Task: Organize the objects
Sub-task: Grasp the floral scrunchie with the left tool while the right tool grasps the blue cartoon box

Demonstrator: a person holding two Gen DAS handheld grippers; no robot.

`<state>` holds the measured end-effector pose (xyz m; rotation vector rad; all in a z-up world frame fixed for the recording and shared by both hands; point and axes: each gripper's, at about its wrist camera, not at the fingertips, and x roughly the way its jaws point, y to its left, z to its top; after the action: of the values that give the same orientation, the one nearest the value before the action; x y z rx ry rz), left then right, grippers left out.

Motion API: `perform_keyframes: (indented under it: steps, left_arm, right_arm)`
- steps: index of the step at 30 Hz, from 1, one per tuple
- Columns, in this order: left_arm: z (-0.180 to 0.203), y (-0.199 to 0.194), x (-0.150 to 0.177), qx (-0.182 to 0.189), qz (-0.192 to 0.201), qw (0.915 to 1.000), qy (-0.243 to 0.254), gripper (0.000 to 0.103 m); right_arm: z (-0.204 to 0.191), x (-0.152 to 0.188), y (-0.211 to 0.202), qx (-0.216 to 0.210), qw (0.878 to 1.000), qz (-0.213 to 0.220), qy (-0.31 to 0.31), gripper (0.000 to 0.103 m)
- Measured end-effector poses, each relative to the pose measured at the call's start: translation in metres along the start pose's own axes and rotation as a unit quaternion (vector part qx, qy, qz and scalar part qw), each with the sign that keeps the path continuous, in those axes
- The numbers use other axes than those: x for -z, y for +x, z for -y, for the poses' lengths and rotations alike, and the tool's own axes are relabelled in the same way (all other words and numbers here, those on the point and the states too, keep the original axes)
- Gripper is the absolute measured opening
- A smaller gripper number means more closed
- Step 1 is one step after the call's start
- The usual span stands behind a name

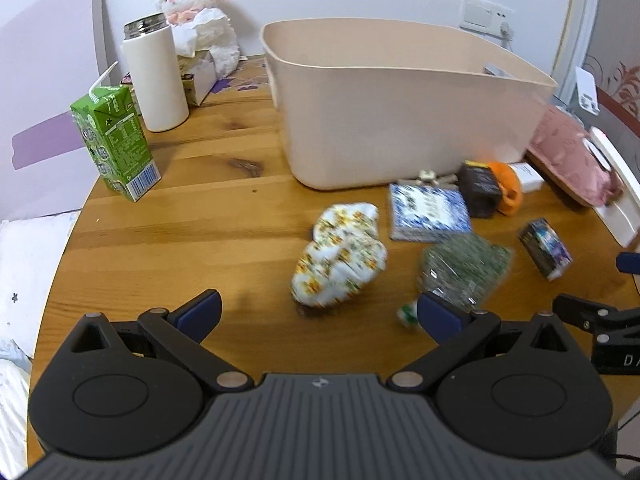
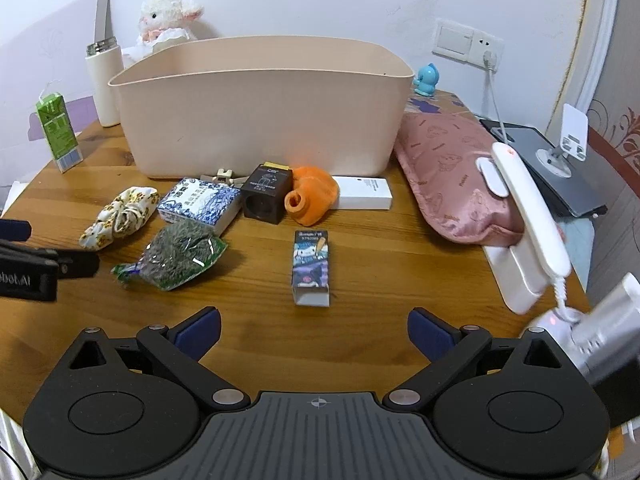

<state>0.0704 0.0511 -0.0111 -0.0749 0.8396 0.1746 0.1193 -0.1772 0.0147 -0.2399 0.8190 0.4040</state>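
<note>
Both tongs hover low over the wooden table (image 2: pixel 380 248) with fingers spread and empty, the left gripper (image 1: pixel 318 314) facing the floral cloth bundle (image 1: pixel 340 256), the right gripper (image 2: pixel 314 330) facing the cartoon box (image 2: pixel 312 266), before the beige bin (image 2: pixel 260 112).

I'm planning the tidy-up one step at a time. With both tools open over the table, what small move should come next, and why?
Probably ease the left tool forward so its open jaws straddle the crumpled floral cloth bundle. It lies directly ahead of that tool, loose on the wooden table, apart from the other clutter, and the beige plastic bin stands just behind it.
</note>
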Motion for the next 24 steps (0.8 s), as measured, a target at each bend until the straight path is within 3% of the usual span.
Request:
perform_keyframes:
  steps: [8,11,15,18,19,21,23,24]
  left_arm:
    - [-0.016,0.031,-0.016,0.010,-0.014,0.9998,0.001,0.103]
    - [-0.017,0.045,-0.019,0.040,-0.036,0.9985,-0.005,0.103]
    - [-0.011,0.053,-0.021,0.039,-0.032,0.9987,0.011,0.095]
    - [-0.002,0.054,-0.023,0.027,-0.024,0.9986,0.038,0.084]
    - [0.000,0.053,-0.024,0.033,-0.020,0.9984,0.040,0.076]
    - [0.002,0.050,-0.025,0.035,-0.015,0.9984,0.041,0.057]
    - [0.003,0.048,-0.026,0.040,-0.014,0.9984,0.037,0.024]
    - [0.003,0.048,-0.028,0.042,-0.017,0.9984,0.033,0.021]
  right_arm:
    - [-0.002,-0.011,0.028,0.009,1.000,-0.018,-0.008,0.094]
    - [0.000,-0.016,0.038,0.008,1.000,-0.025,-0.003,0.090]
    - [0.003,-0.020,0.046,-0.017,1.000,-0.019,0.005,0.077]
    - [0.001,-0.025,0.048,-0.028,0.999,-0.015,0.005,0.058]
    - [0.000,-0.026,0.048,-0.029,0.999,-0.013,0.003,0.054]
    - [-0.002,-0.027,0.047,-0.032,0.999,-0.009,0.001,0.036]
    - [-0.003,-0.028,0.047,-0.032,0.999,-0.009,0.001,0.022]
    - [-0.002,-0.029,0.047,-0.030,0.999,-0.009,0.003,0.022]
